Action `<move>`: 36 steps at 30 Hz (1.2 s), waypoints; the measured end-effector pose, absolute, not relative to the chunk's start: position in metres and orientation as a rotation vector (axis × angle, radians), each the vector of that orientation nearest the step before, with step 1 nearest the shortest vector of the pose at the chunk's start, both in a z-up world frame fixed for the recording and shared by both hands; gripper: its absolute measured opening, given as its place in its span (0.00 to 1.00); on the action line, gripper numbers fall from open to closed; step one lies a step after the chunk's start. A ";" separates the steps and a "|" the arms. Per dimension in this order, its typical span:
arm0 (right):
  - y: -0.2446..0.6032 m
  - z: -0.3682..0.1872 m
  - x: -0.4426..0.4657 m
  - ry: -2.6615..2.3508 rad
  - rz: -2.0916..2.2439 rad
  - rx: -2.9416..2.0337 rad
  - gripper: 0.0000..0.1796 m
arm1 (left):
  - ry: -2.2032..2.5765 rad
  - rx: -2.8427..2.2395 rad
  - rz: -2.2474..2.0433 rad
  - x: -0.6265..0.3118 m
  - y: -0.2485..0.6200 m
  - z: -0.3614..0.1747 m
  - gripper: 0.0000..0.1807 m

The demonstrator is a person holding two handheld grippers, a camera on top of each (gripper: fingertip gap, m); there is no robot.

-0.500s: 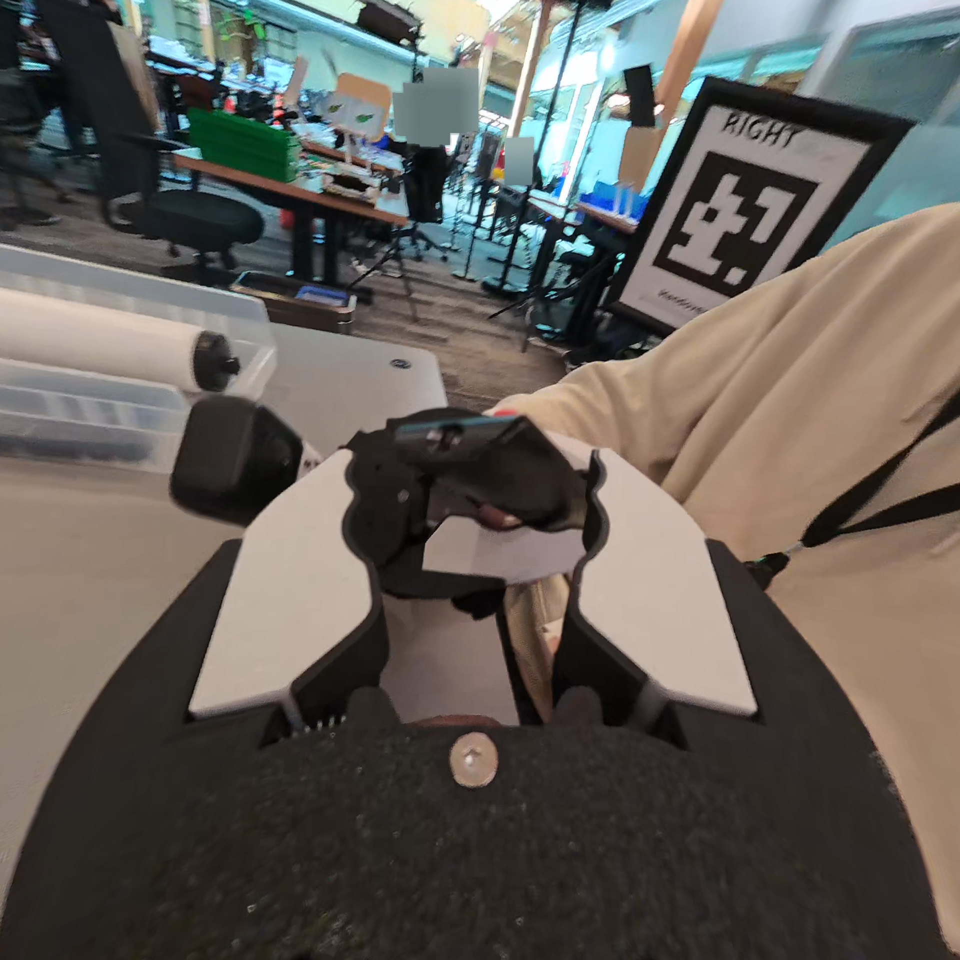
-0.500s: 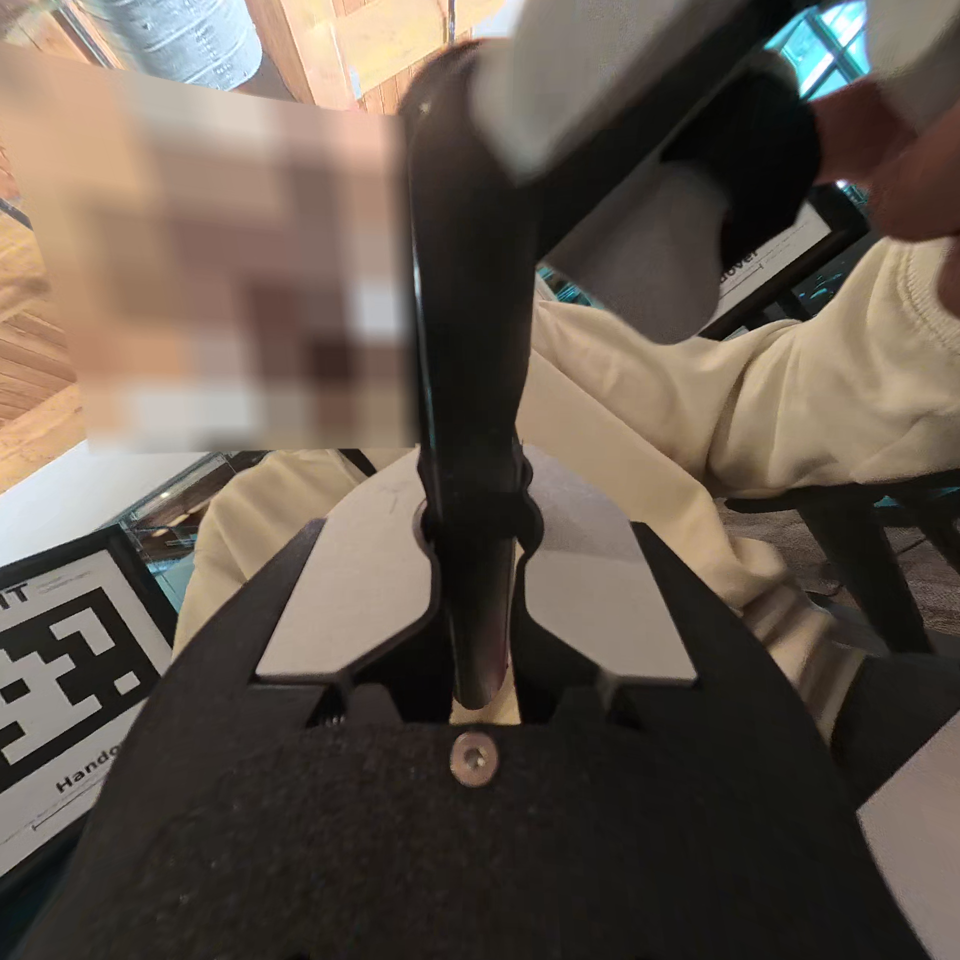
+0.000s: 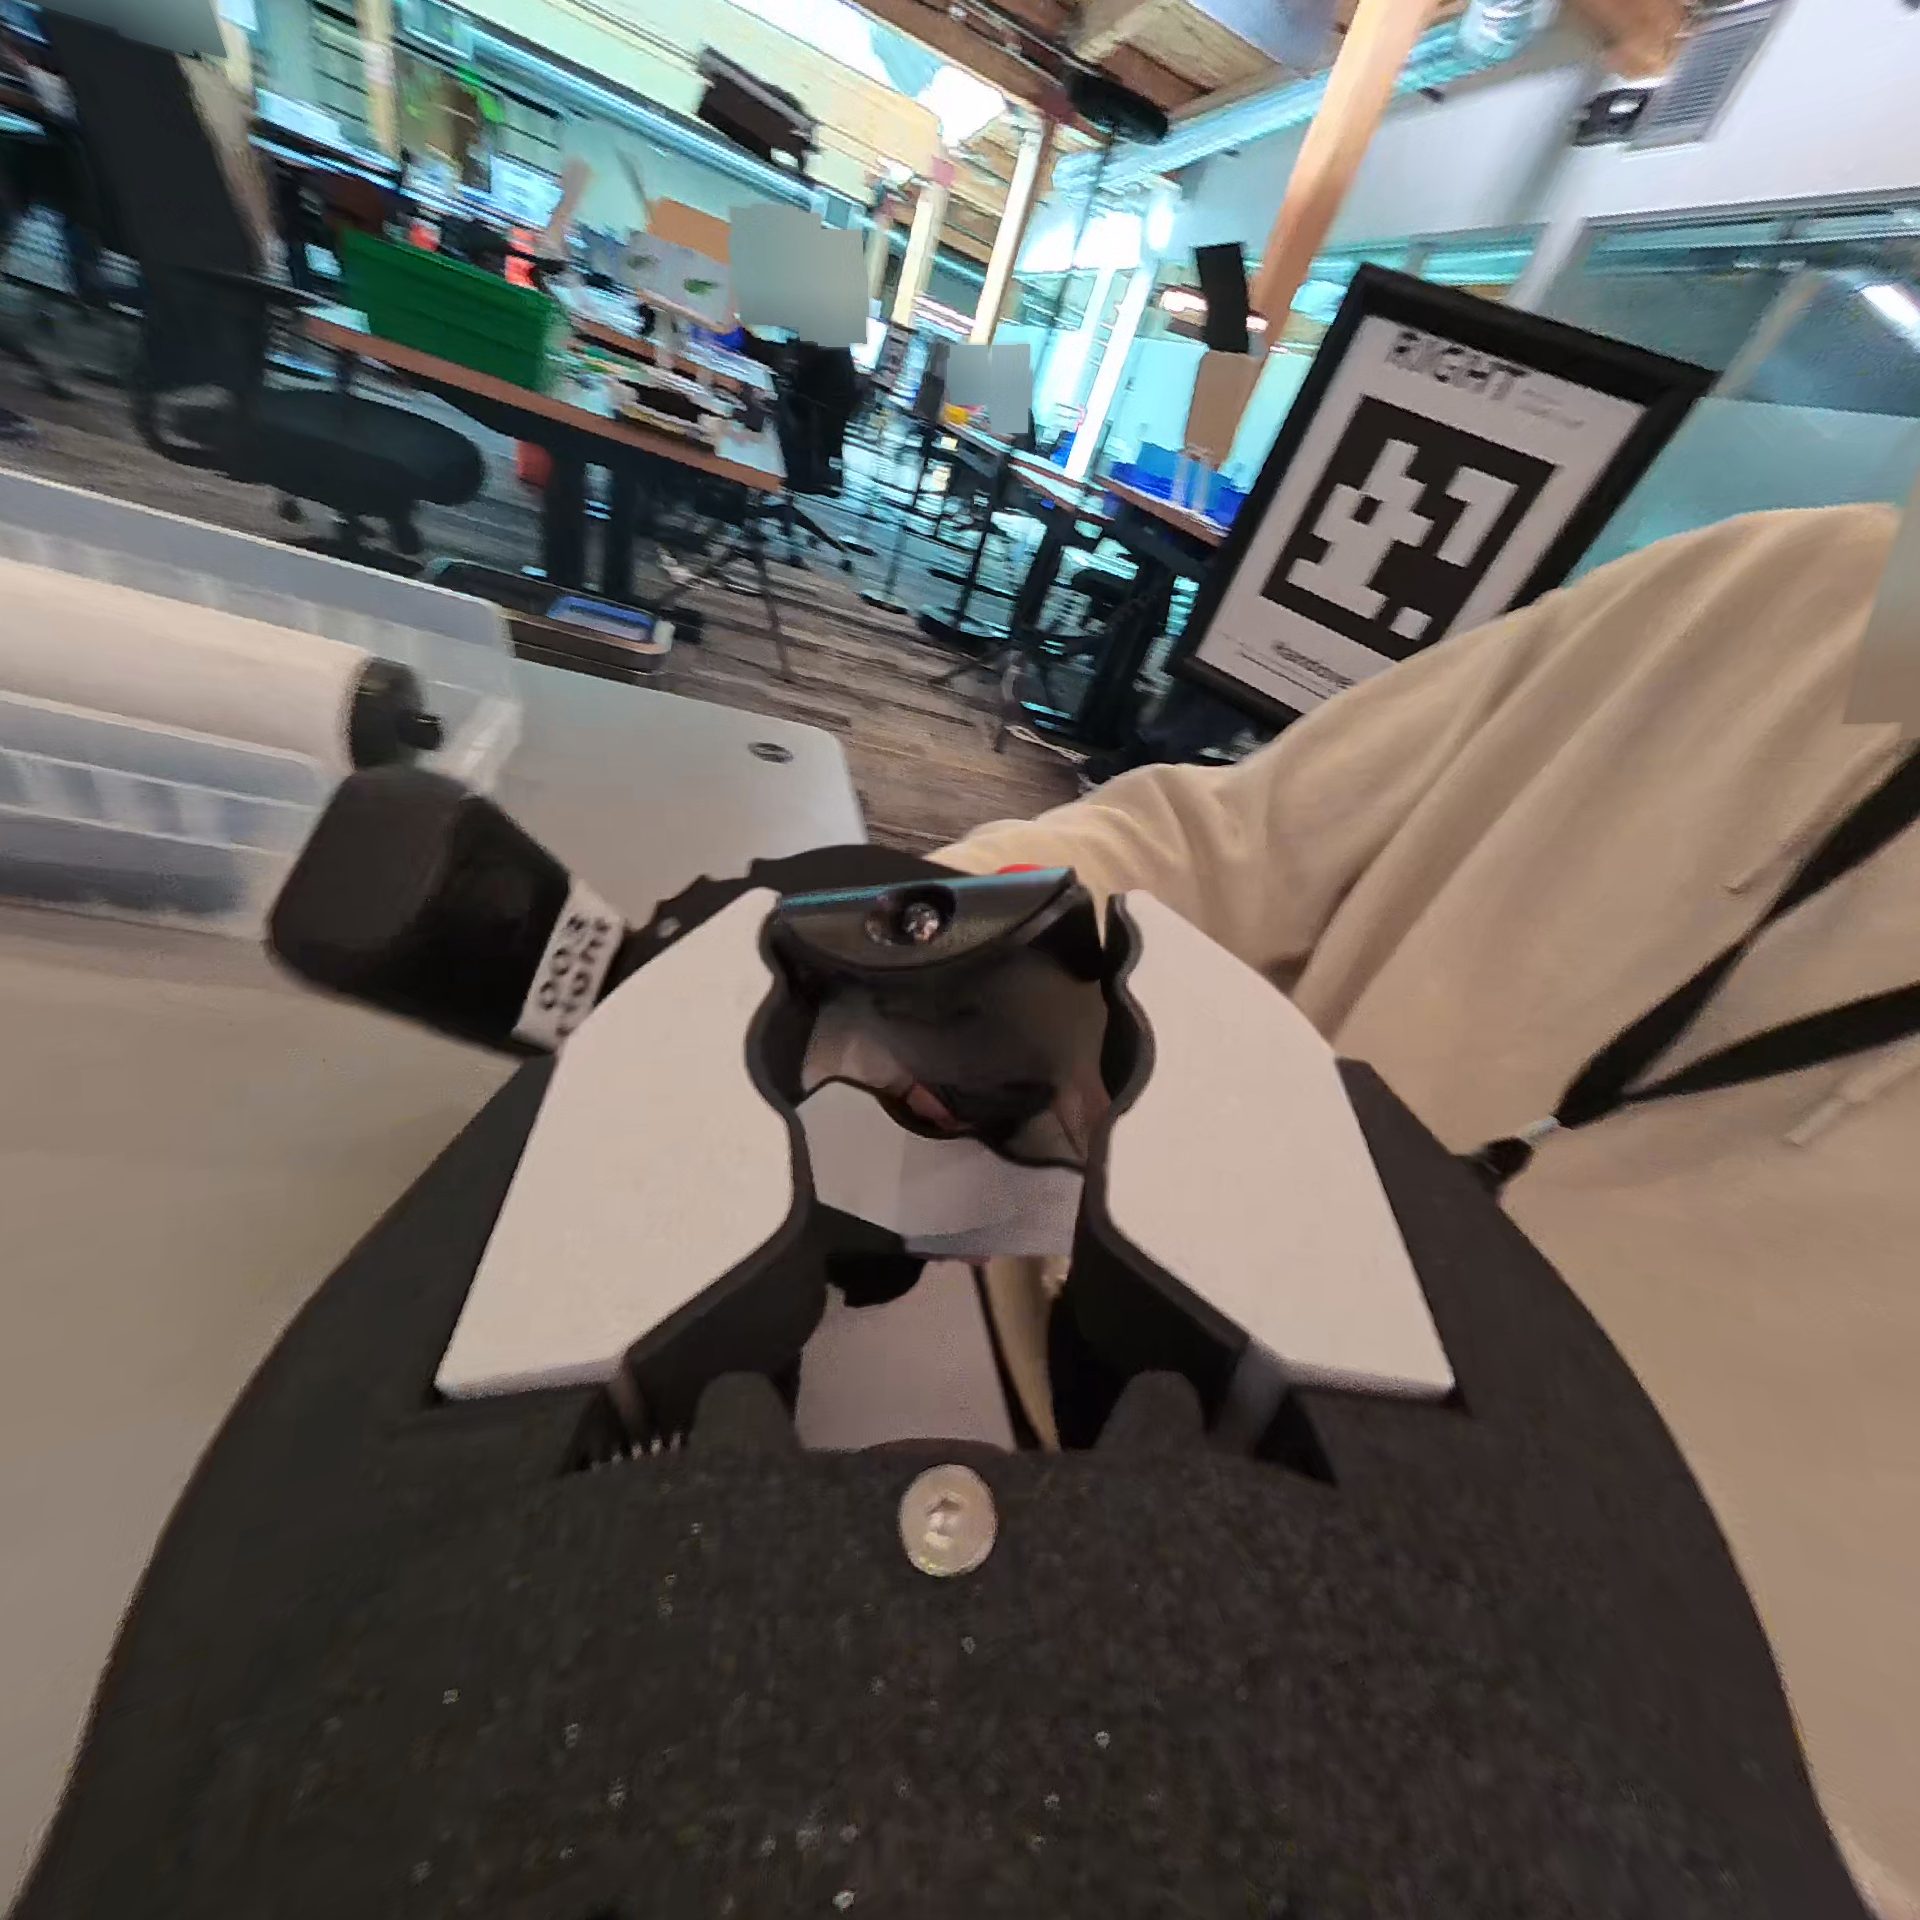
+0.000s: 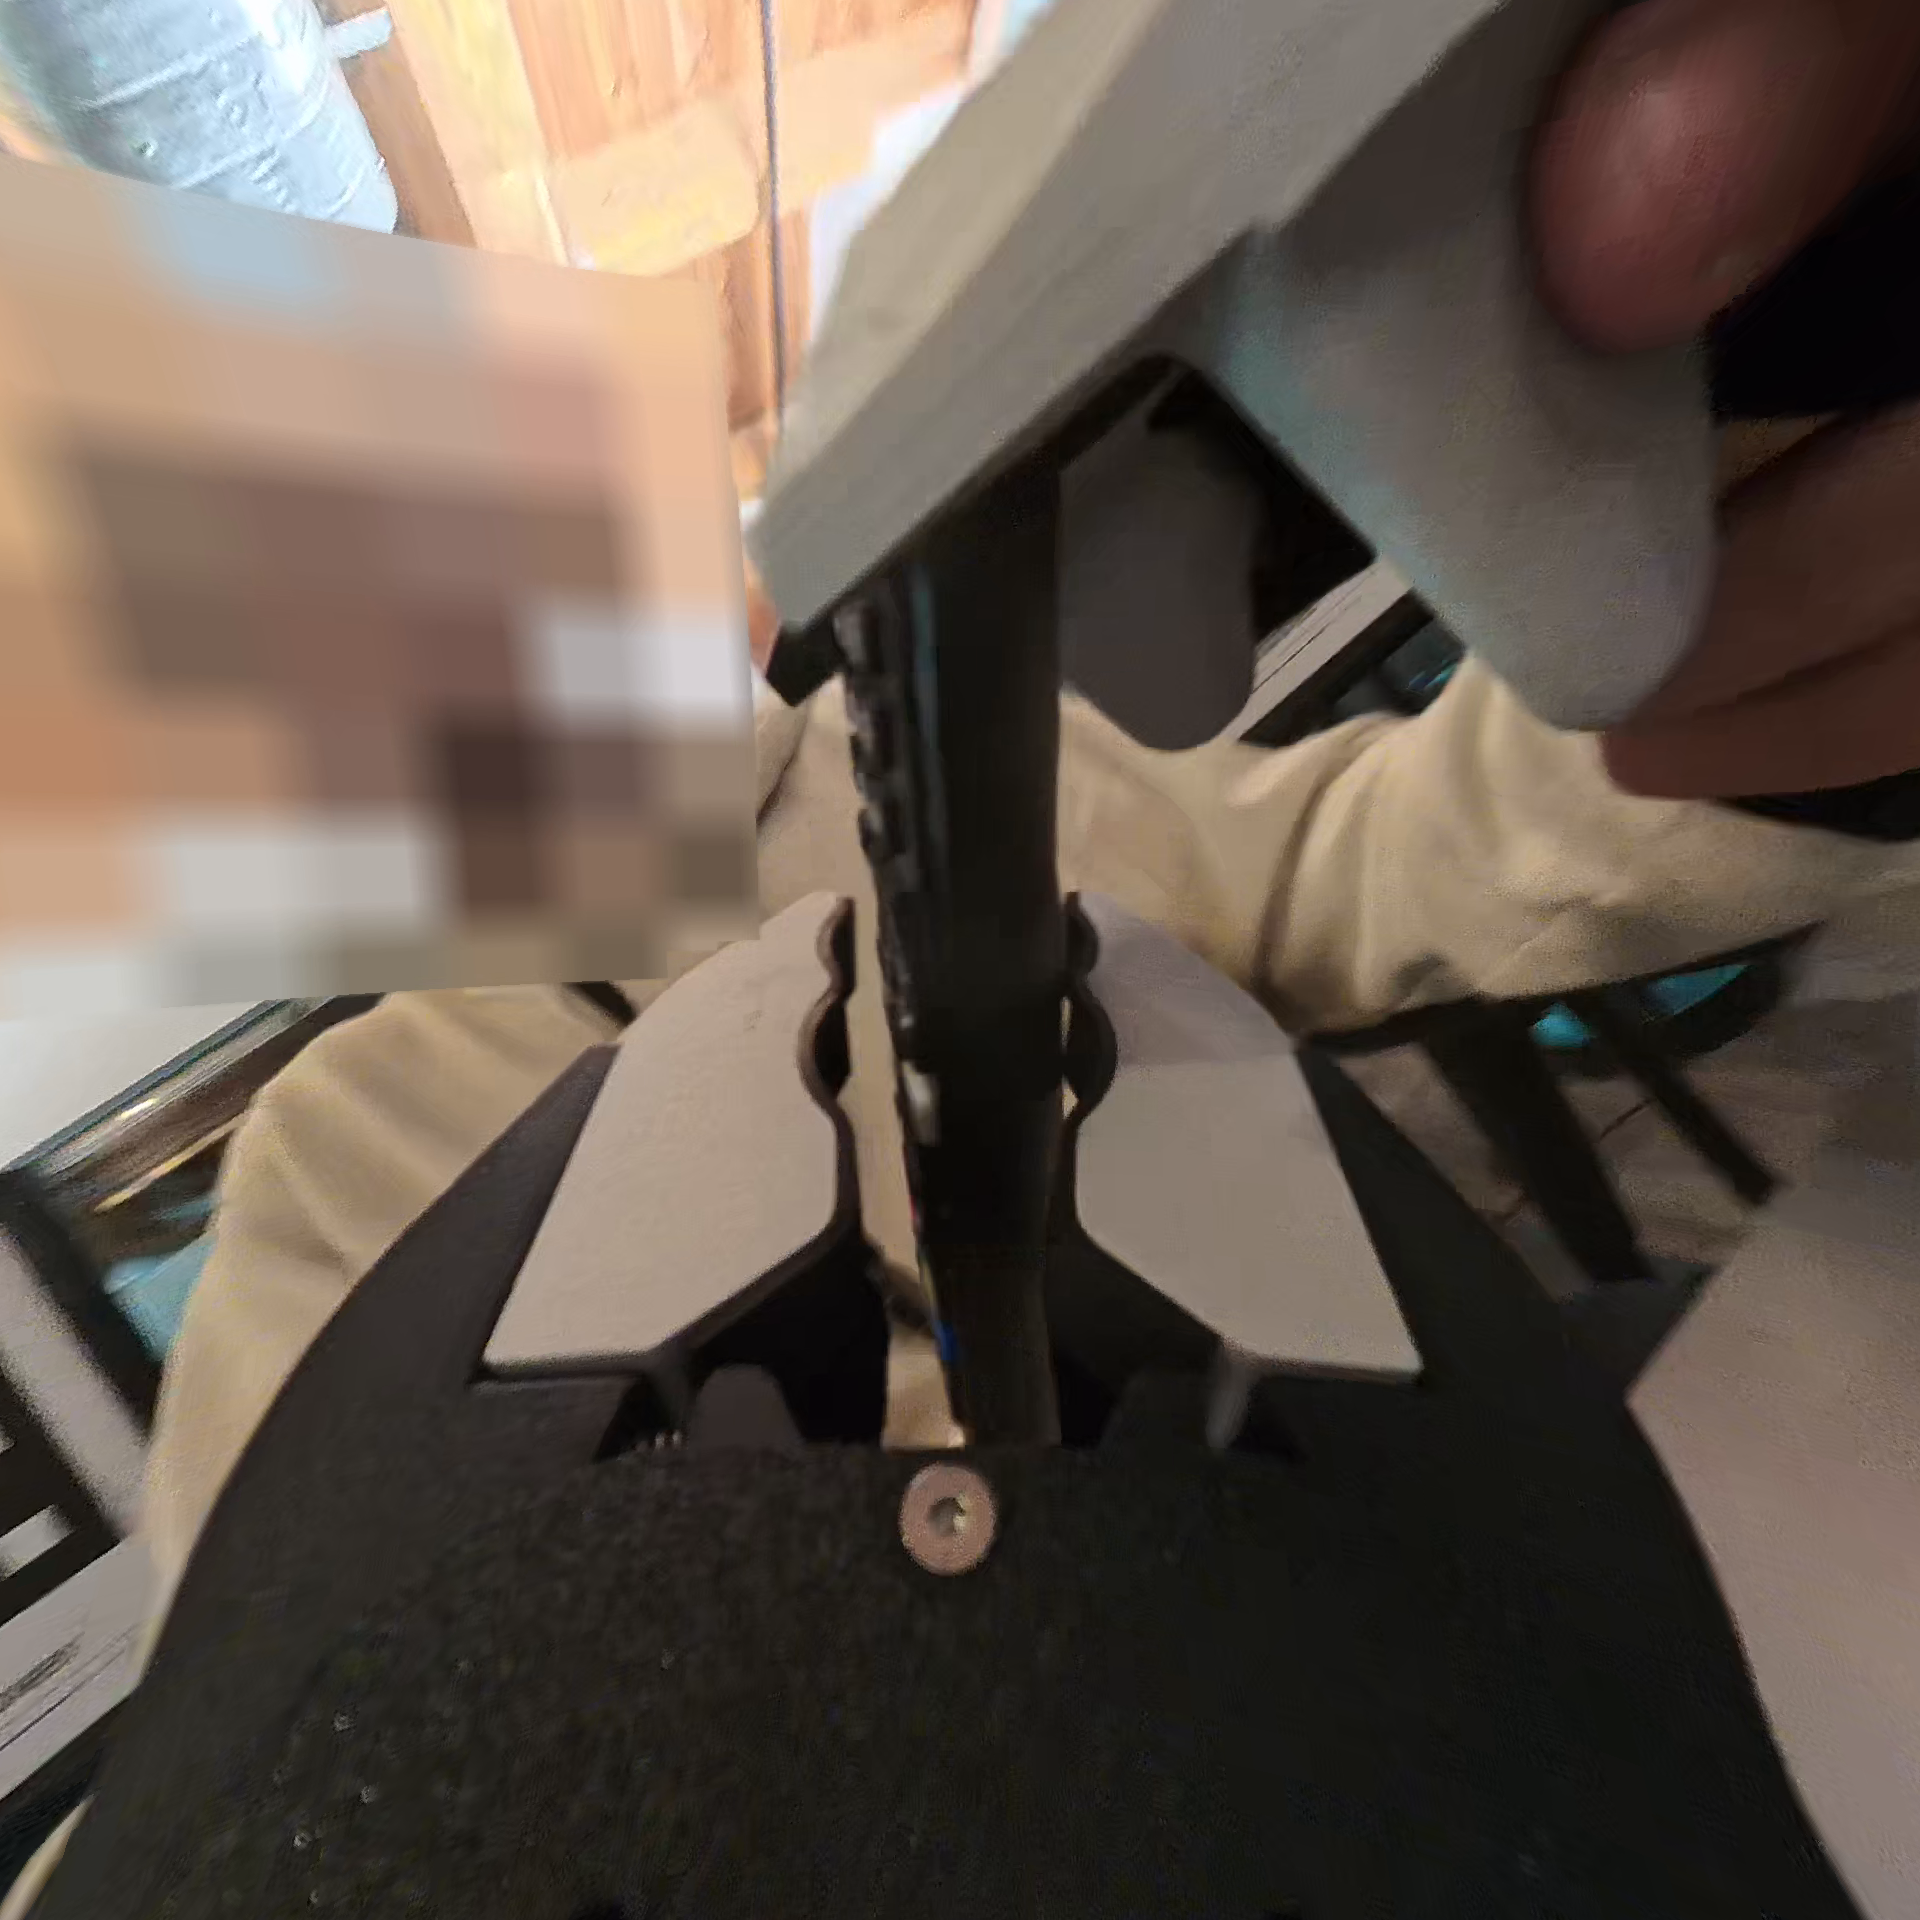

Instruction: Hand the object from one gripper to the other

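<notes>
The object is a black remote control [image 4: 987,831] with buttons along one side. In the right wrist view it runs lengthwise between my right gripper's [image 4: 956,966] fingers, which stand slightly apart with a thin gap on the left side. Its far end goes under a grey finger [image 4: 1091,260] of my left gripper. In the left wrist view I see the remote [image 3: 925,914] end-on between the tips of my left gripper [image 3: 940,935], which is shut on it across its width. A grey finger [image 3: 935,1174] of the right gripper shows just below it.
A white table [image 3: 675,769] lies ahead on the left with a clear bin and a white roll [image 3: 156,665]. A black camera block [image 3: 416,904] sits left of the left fingers. A person's cream sleeve [image 3: 1507,831] fills the right, a framed marker board [image 3: 1423,499] behind. A hand [image 4: 1714,156] holds the left gripper.
My left gripper's fingers have closed in on the remote's end. My right gripper's fingers have parted slightly from the remote. The remote has turned so its end faces the left camera.
</notes>
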State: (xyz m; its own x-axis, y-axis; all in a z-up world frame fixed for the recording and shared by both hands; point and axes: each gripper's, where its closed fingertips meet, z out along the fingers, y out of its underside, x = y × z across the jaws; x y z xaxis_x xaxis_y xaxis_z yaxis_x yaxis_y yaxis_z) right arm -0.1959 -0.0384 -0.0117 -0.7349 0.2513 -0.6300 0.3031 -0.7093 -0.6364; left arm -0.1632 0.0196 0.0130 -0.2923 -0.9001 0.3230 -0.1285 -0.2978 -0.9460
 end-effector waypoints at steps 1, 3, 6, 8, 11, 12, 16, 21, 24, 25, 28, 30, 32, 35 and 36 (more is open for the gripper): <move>-0.028 -0.012 -0.198 1.161 -2.701 1.200 0.27 | 1.307 -1.365 -1.611 -0.165 0.028 0.013 0.30; -0.006 -0.020 -0.201 1.156 -2.758 1.415 0.37 | 1.238 -1.408 -1.541 -0.171 0.045 0.013 0.30; 0.039 -0.050 -0.202 1.222 -2.670 1.965 0.40 | 1.130 -1.502 -1.428 -0.183 0.074 0.008 0.30; 0.072 -0.070 -0.196 1.294 -2.541 2.390 0.44 | 1.067 -1.589 -1.300 -0.192 0.097 -0.003 0.31; 0.124 -0.081 -0.178 1.458 -2.198 3.126 0.44 | 0.960 -1.705 -1.148 -0.205 0.126 -0.018 0.30; 0.130 -0.077 -0.176 1.544 -2.094 3.296 0.43 | 0.920 -1.731 -1.106 -0.209 0.134 -0.021 0.30; 0.125 -0.069 -0.197 1.901 -1.538 3.690 0.42 | 0.846 -1.814 -0.959 -0.214 0.149 -0.029 0.31; 0.127 -0.060 -0.216 2.142 -0.670 4.072 0.24 | 0.880 -1.858 -0.814 -0.206 0.146 -0.033 0.30; 0.132 -0.051 -0.220 2.056 -0.516 4.163 0.20 | 0.917 -1.857 -0.747 -0.198 0.140 -0.033 0.30; 0.134 -0.050 -0.220 2.012 -0.445 4.181 0.20 | 0.925 -1.853 -0.738 -0.196 0.138 -0.031 0.30; 0.136 -0.047 -0.216 1.934 -0.408 4.211 0.15 | 0.929 -1.848 -0.722 -0.194 0.135 -0.028 0.30; 0.136 -0.045 -0.211 1.921 -0.438 4.210 0.13 | 0.932 -1.834 -0.741 -0.192 0.133 -0.026 0.31; 0.136 -0.045 -0.210 1.958 -0.445 4.178 0.13 | 0.924 -1.826 -0.756 -0.191 0.133 -0.025 0.31; 0.136 -0.046 -0.208 1.959 -0.454 4.174 0.13 | 0.932 -1.810 -0.786 -0.189 0.131 -0.024 0.30; 0.136 -0.047 -0.207 1.968 -0.421 4.164 0.13 | 0.926 -1.804 -0.794 -0.190 0.132 -0.023 0.31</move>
